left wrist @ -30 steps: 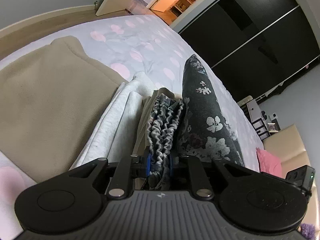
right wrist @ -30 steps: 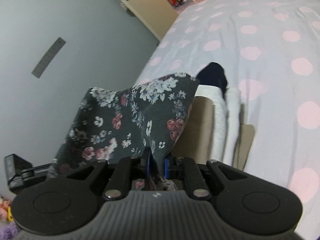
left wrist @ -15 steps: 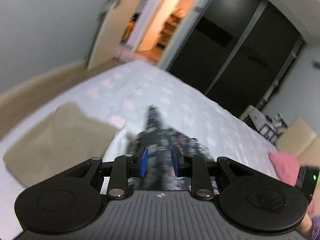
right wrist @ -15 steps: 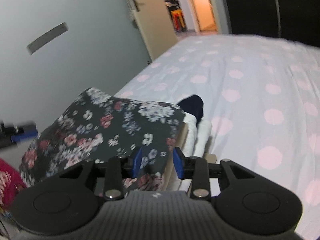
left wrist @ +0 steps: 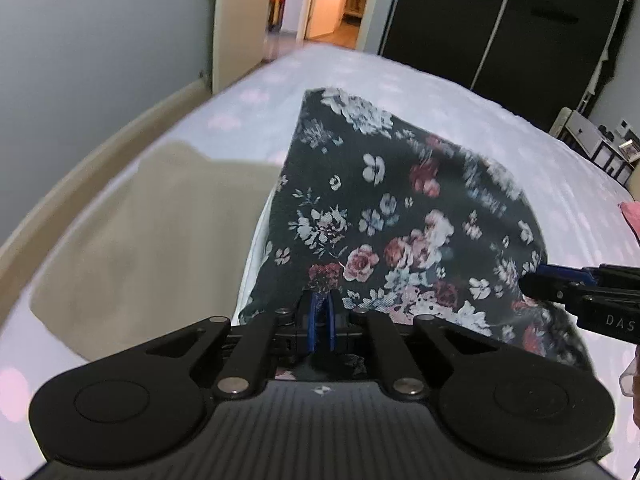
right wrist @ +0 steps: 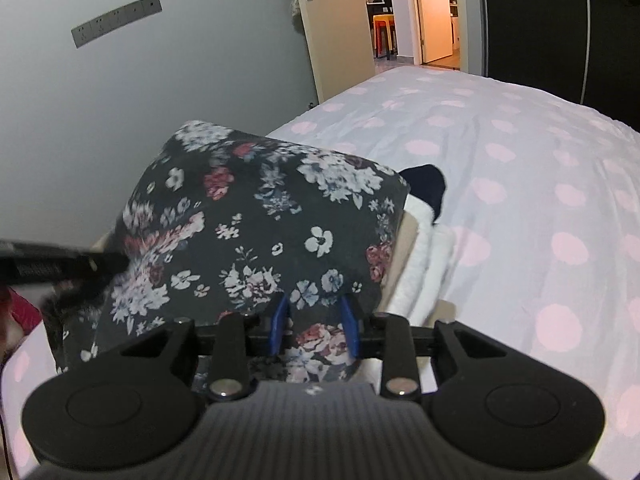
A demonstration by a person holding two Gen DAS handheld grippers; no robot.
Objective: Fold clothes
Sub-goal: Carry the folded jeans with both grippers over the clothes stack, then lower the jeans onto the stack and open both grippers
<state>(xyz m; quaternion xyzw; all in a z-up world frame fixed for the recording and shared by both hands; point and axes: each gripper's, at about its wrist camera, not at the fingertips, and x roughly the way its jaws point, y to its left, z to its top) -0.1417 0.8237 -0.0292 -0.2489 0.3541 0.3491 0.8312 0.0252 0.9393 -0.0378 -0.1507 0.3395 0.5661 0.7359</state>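
One dotted bed (right wrist: 520, 184), one floral garment (left wrist: 400, 216), two grippers.

The garment lies on top of a clothes pile with one beige (left wrist: 160, 232) and one white folded piece (right wrist: 428, 268). The left gripper (left wrist: 320, 320) pinches its near edge with fingers almost together; the right gripper (right wrist: 314, 328) stands spread, cloth between its fingers.

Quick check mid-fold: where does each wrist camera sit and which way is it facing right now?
Left wrist: behind the left gripper, facing along the bed toward the doorway; the right gripper enters at right.
Right wrist: behind the right gripper, facing the same way; the left gripper enters at left.
Shared: the floral garment.
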